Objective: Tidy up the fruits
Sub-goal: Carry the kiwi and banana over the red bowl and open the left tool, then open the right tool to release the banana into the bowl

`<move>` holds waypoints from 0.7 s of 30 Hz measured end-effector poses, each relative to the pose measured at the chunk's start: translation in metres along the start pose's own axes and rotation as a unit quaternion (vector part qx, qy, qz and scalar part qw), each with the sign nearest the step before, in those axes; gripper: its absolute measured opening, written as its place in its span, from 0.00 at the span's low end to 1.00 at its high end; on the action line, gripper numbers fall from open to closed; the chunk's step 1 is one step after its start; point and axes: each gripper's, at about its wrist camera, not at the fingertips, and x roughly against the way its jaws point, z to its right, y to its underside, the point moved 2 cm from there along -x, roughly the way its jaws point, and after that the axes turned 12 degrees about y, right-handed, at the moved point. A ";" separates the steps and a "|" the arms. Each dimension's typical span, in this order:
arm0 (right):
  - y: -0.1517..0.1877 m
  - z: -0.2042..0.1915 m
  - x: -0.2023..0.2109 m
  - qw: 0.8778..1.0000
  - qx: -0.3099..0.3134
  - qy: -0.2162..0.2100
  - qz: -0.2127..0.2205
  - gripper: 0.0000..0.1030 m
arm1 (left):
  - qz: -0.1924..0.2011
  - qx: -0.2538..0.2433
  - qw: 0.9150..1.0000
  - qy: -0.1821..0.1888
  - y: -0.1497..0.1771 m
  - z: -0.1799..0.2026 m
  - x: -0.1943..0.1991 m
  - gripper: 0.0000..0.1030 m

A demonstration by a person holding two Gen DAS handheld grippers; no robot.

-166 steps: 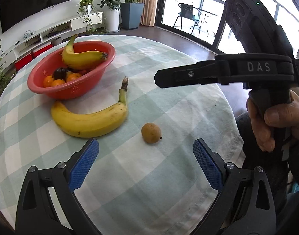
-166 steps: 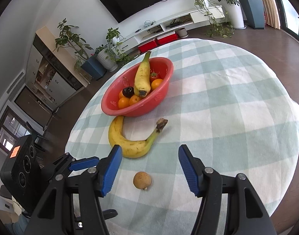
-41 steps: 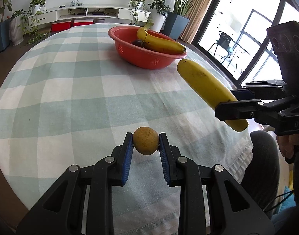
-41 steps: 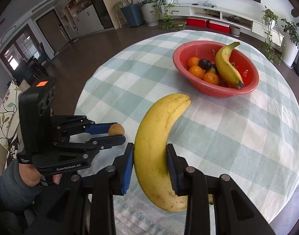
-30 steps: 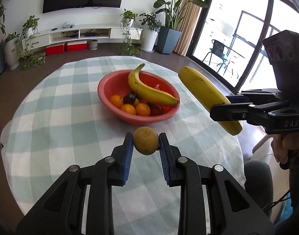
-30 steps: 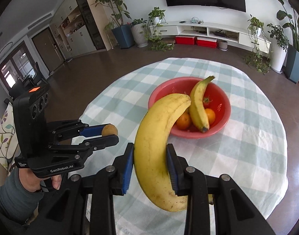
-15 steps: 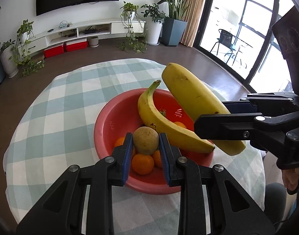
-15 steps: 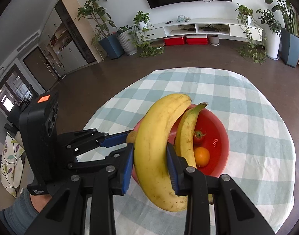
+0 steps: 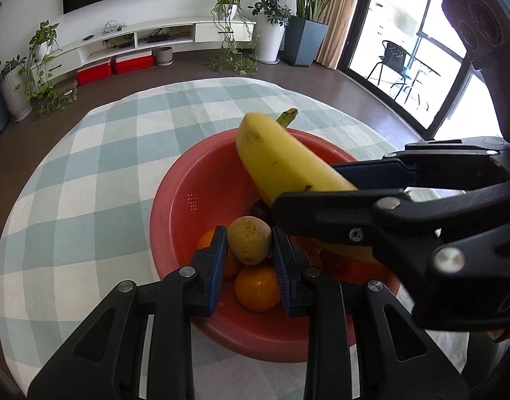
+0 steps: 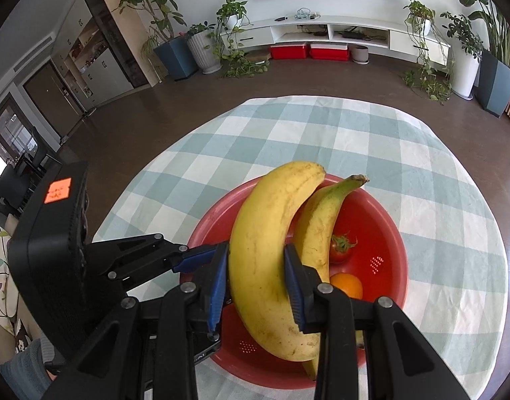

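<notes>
My left gripper [image 9: 248, 256] is shut on a small brown round fruit [image 9: 248, 240] and holds it just above the red bowl [image 9: 174, 206]. My right gripper [image 10: 256, 278] is shut on a big yellow banana [image 10: 265, 253] and holds it over the same red bowl [image 10: 388, 266]; the banana also shows in the left wrist view [image 9: 281, 163]. Inside the bowl lie a second banana [image 10: 321, 223], oranges [image 9: 256, 288], a small tomato [image 10: 340, 245] and a dark fruit. The right gripper crosses the left wrist view [image 9: 371, 200] just right of my left one.
The bowl stands on a round table with a green-and-white checked cloth [image 9: 88, 173]. The left gripper's body [image 10: 51, 266] is close to my right one. Beyond the table are brown floor, potted plants and a low TV shelf [image 10: 321, 33].
Both grippers have moved forward and down over the bowl, each still holding its fruit. The right gripper and its banana now lie closer to my left gripper.
</notes>
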 end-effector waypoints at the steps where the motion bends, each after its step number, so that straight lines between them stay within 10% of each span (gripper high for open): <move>1: 0.001 -0.001 -0.002 1.000 0.003 0.002 -0.002 0.34 | 0.000 0.001 1.000 0.000 -0.001 -0.001 0.000 0.25; 5: 0.001 -0.004 -0.003 1.000 0.009 0.009 -0.001 0.34 | 0.004 0.003 1.000 0.003 0.000 -0.003 0.000 0.29; 8: 0.001 -0.003 -0.004 1.000 0.005 0.006 0.000 0.35 | 0.017 0.010 1.000 0.009 0.004 -0.005 0.005 0.51; 19: -0.002 -0.001 -0.004 1.000 -0.009 0.002 0.003 0.35 | 0.031 0.011 0.999 0.001 0.015 0.005 0.025 0.57; 21: -0.001 -0.001 -0.006 1.000 -0.012 -0.001 0.002 0.35 | 0.039 0.008 0.999 0.003 0.020 0.010 0.033 0.75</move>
